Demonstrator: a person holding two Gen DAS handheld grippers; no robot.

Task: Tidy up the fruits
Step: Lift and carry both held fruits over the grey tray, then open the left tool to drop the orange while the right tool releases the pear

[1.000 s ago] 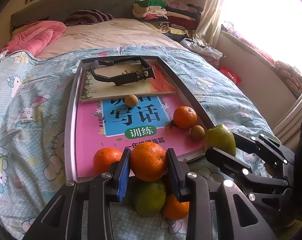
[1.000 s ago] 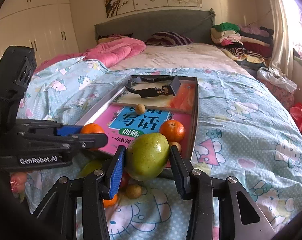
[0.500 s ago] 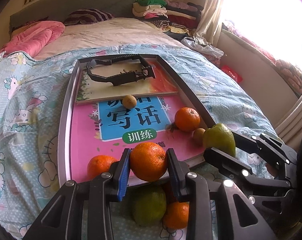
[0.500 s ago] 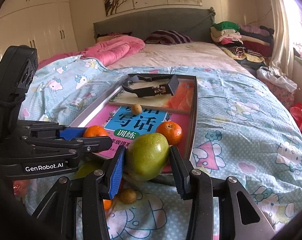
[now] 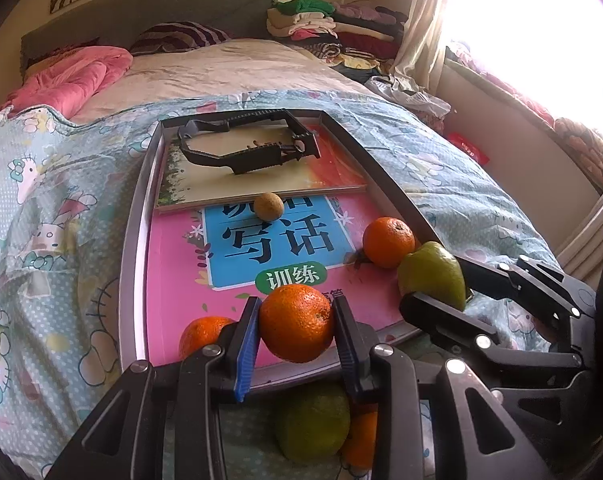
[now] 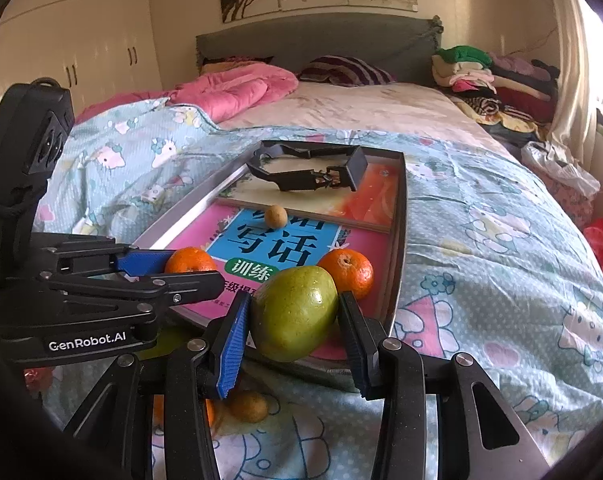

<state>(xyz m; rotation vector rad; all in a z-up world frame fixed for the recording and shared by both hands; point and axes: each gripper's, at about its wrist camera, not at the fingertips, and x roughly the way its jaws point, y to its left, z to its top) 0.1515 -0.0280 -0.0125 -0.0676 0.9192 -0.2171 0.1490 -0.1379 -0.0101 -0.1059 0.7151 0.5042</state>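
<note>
My left gripper is shut on an orange, held above the near edge of the metal tray. My right gripper is shut on a green fruit, which also shows in the left wrist view, over the tray's near right corner. The left gripper also shows in the right wrist view. On the tray's pink book lie two oranges and a small brown fruit. On the blanket below lie a green fruit, an orange and a small brown fruit.
A black plastic frame lies on a second book at the tray's far end. The tray rests on a blue cartoon blanket on a bed. A pink quilt and folded clothes lie beyond.
Both grippers have moved forward over the tray's near edge with their fruit still held. The fruits on the blanket now lie further behind the fingers.
</note>
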